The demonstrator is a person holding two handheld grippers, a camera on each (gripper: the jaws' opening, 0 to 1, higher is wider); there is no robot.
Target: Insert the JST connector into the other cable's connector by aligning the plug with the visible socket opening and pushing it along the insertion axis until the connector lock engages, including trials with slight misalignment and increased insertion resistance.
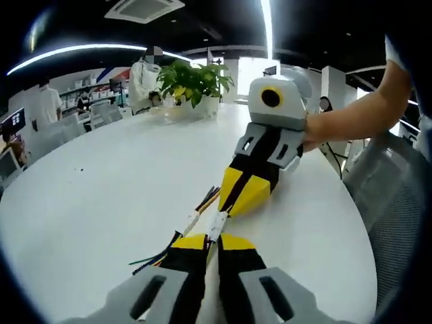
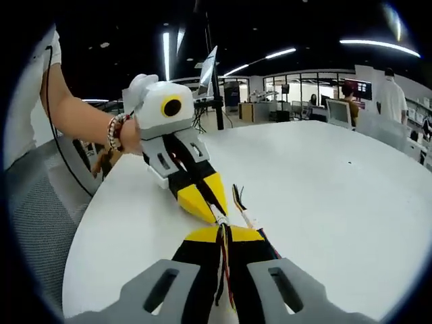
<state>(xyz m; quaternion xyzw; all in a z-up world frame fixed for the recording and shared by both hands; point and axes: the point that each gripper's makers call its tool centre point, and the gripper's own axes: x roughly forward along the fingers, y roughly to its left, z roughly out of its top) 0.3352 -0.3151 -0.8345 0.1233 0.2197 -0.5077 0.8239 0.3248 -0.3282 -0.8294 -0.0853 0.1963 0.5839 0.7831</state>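
My left hand-held gripper (image 1: 214, 237) is clenched on a white JST connector (image 1: 217, 225), its yellow tips pressed together around it low in the left gripper view. The connector sticks out just past the tips and meets the nose of my right hand-held gripper (image 1: 237, 202), which comes in from the upper right with its own yellow tips closed on the mating end. I cannot tell from here whether the two halves are fully seated. A second white connector (image 1: 191, 221) lies just beside the first, and a bundle of coloured wires (image 1: 156, 258) trails from it down to the left across the white bench (image 1: 101, 196).

In the right gripper view, my right hand-held gripper (image 2: 223, 233) is clamped on its cable (image 2: 226, 270), whose thin wires run back between the closed black jaws toward the camera. Straight ahead, the left hand-held gripper (image 2: 210, 210) points at me with its tips touching mine at the joint. A loose lead with a white plug (image 2: 241, 206) rises just to the right of that joint. The person's hand (image 2: 128, 135), with a beaded bracelet (image 2: 113, 132) at the wrist, grips the back of the left tool.

Further out, a potted plant (image 1: 192, 84) stands at the far end of the bench in the left gripper view, with a mesh chair (image 1: 395, 196) at the right edge.
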